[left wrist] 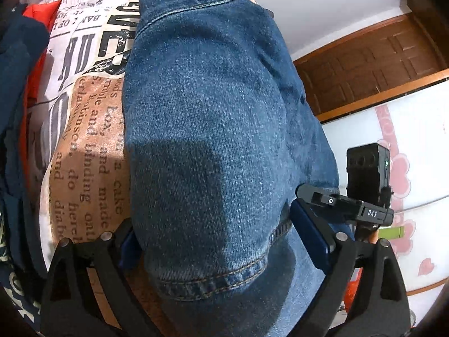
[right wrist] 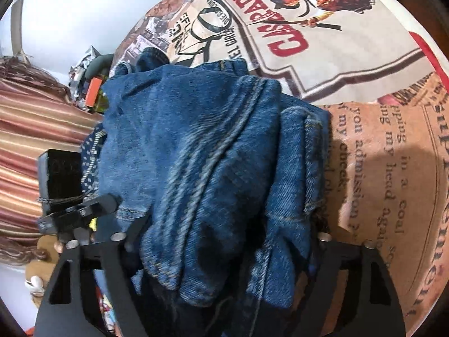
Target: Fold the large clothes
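A folded pair of blue jeans (left wrist: pixel 207 129) lies on a cover printed like old newspaper (left wrist: pixel 92 146). My left gripper (left wrist: pixel 216 224) points down at the near hemmed end of the jeans. Its jaws stand wide with the denim bulging between the blue pads (left wrist: pixel 308 230), not squeezed. In the right wrist view the jeans (right wrist: pixel 196 146) are bunched in thick folds with a double seam on top. My right gripper (right wrist: pixel 230 224) has its jaws on either side of this bundle. The denim fills the gap and spills over the fingers, hiding the pads.
Dark blue and orange clothes (left wrist: pixel 19 90) are piled at the cover's left edge. A wooden door (left wrist: pixel 373 64) and a white panel with pink flowers (left wrist: pixel 407 168) stand to the right. A striped curtain (right wrist: pixel 33 129) and small clutter (right wrist: pixel 89 87) lie beyond the cover (right wrist: pixel 364 146).
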Demonstrator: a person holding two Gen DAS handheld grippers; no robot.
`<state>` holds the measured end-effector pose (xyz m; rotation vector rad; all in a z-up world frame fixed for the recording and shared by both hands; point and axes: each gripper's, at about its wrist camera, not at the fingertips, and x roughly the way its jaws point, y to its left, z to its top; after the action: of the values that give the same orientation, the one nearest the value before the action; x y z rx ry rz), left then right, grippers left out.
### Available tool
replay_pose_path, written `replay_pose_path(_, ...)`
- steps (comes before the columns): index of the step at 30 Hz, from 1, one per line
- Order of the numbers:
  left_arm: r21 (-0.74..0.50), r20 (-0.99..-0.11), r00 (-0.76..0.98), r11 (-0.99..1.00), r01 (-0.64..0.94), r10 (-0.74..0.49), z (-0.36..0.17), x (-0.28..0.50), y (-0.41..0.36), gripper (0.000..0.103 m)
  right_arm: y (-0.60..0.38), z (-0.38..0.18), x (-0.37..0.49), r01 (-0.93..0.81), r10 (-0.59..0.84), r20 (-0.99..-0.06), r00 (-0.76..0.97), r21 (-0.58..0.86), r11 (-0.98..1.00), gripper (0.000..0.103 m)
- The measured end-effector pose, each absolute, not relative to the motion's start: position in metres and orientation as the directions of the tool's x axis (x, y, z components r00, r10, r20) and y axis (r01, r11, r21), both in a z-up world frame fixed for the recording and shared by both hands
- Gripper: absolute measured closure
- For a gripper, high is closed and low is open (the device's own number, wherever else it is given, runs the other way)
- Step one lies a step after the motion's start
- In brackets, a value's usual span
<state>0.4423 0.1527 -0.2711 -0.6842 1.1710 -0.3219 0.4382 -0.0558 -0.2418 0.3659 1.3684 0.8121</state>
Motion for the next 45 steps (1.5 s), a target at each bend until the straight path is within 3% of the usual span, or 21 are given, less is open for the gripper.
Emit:
replay_pose_path(2,-0.63,-0.742,0.386,0.767,-0.12,-0.548,-0.269,0.441,0.154,0.028,-0.055,-0.237,0.438,-0.298,0.691,-0.722,0.001,0.66,0.69,0.045)
replay_pose_path(5,-0.641,-0.729,0.403,0.759,-0.115,-0.554,-0.259,0.431,0.159,0.043,-0.053,-0.221,0.428,-0.316,0.675,-0.737,0.02,0.636,0.704,0.057)
replay_pose_path(9,-0.561,-0.765,0.419,0.826,-0.057,-0.49,-0.227,0.413,0.149,0.051,-0.044,-0.196,0.413,-0.378,0.668,-0.743,0.038,0.608,0.698,0.067)
replay_pose_path(13,-0.522,-0.759,0.457,0.853,0.0,-0.464,-0.191,0.391,0.142,0.059,-0.03,-0.165,0.39,-0.44,0.66,-0.747,0.076,0.569,0.695,0.07)
replay_pose_path(20,-0.504,-0.706,0.55,0.862,0.051,-0.445,-0.131,0.348,0.157,0.06,-0.016,-0.116,0.368,-0.491,0.689,-0.712,0.134,0.556,0.671,0.07)
replay_pose_path(32,-0.511,-0.577,0.731,0.859,0.026,-0.365,-0.042,0.287,0.259,0.06,0.068,-0.044,0.339,-0.639,0.758,-0.625,0.189,0.507,0.578,0.07)
replay_pose_path(38,-0.48,-0.583,0.762,0.876,-0.043,-0.282,-0.031,0.274,0.314,0.06,0.132,-0.047,0.35,-0.664,0.798,-0.586,0.141,0.542,0.515,0.07)
replay_pose_path(45,-0.482,-0.616,0.756,0.865,-0.139,-0.223,-0.068,0.283,0.379,0.06,0.199,-0.088,0.381,-0.657,0.806,-0.586,0.081,0.577,0.486,0.07)
